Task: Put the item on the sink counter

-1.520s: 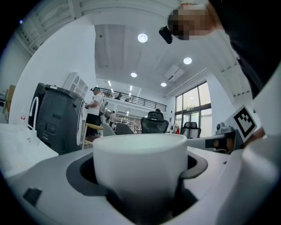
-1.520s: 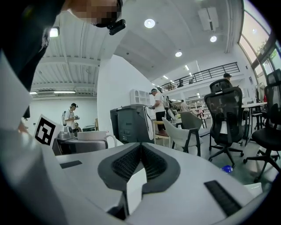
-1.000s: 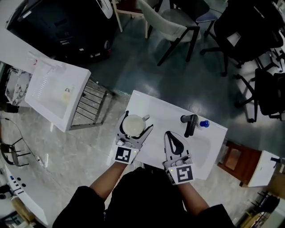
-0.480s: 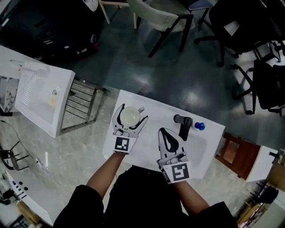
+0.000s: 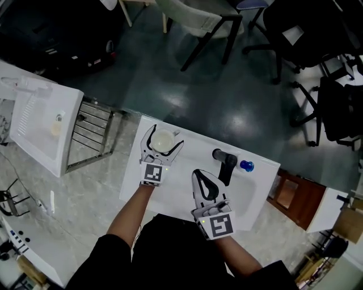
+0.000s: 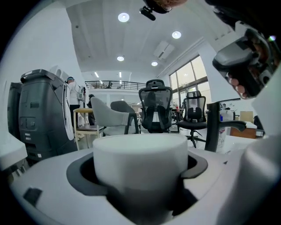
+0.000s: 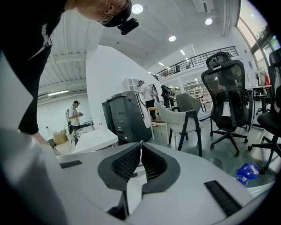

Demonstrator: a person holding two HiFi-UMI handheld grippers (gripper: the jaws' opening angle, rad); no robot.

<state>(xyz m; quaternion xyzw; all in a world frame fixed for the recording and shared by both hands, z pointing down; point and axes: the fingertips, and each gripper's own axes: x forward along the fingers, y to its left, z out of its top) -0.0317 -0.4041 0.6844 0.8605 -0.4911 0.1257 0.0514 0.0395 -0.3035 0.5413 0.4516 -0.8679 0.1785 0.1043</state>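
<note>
- Big open office-type room with a shiny dark floor (image 5: 187, 85). Up top there's a pale grey chair with black legs (image 5: 198, 17) and a black mesh office chair (image 5: 300, 28). The left claw's view also catches a tall dark grey machine (image 6: 39, 114).
- Off to the left is a second white sink unit (image 5: 34, 122), with a metal wire rack (image 5: 85, 133) leaning off its side.
- Right below the person is the white rectangular sink table (image 5: 176, 187). A black tube-shaped faucet (image 5: 225, 161) stands near its far edge, with a small blue rounded object (image 5: 246, 166) just beside it on the right. I can't tell what the blue one is.
- The left claw (image 5: 163, 139) is over the far left corner of the table, grasping the white round cup (image 5: 163, 142).
- Its view shows this best: the cup (image 6: 140, 162) stands upright and fills the gap of the left claw (image 6: 138, 169), with a dark pad hugging it on each side. The jaws are spread wide because the cup is wide.
- I honestly can't tell whether the cup's bottom is on the table or just above it. Either way it's well apart from the faucet, which shows off to the right in that view (image 6: 214, 127).
- The right claw (image 5: 197, 172) is clenched with nothing in it, held over the middle of the table nearer the person. The faucet is just past its tip, to the right.
- In its own view, the ribbed pads of the right claw (image 7: 141, 145) meet tip to tip. The blue object (image 7: 246, 171) is low on the right.
</note>
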